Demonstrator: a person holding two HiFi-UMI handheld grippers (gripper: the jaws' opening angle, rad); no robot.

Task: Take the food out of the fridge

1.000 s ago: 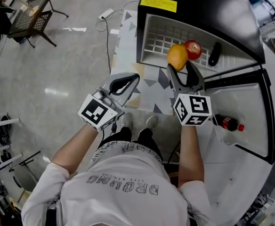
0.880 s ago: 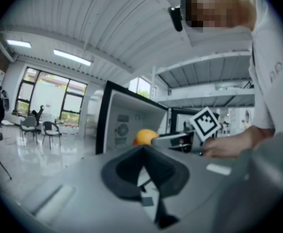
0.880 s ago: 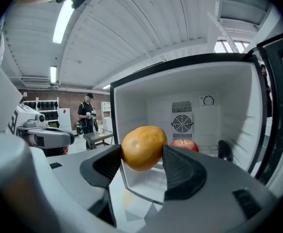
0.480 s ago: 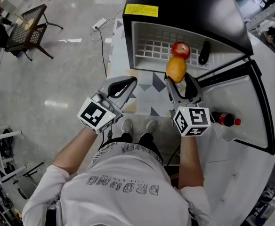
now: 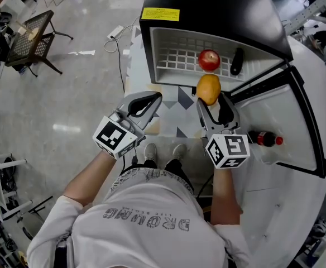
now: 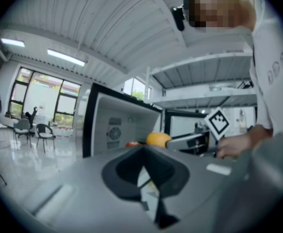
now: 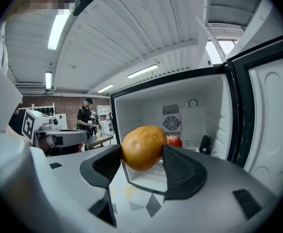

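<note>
Right gripper [image 5: 214, 99]: grey moulded jaws with ribbed black pads [image 7: 181, 165], parted about 1 fruit's width and clamped on both sides of a smooth, round orange-yellow fruit [image 7: 142, 148]. The fruit is at the jaw tips, level with the lower front rim of the small black fridge [image 5: 219, 10].

Beyond the fruit, on the fridge's white wire shelf [image 5: 177, 57], lie 1 glossy red apple [image 5: 209, 60] and, to its right, 1 dark oblong item [image 5: 236, 61], the 2 set apart.

Just right of this gripper, the open white-lined door [image 5: 288, 121] holds a dark bottle with a red label [image 5: 265, 139].

Left gripper [image 5: 156, 98]: off to the left and apart, jaws closed tip to tip, nothing between them, over a grey triangle-patterned mat [image 5: 177, 116].
</note>
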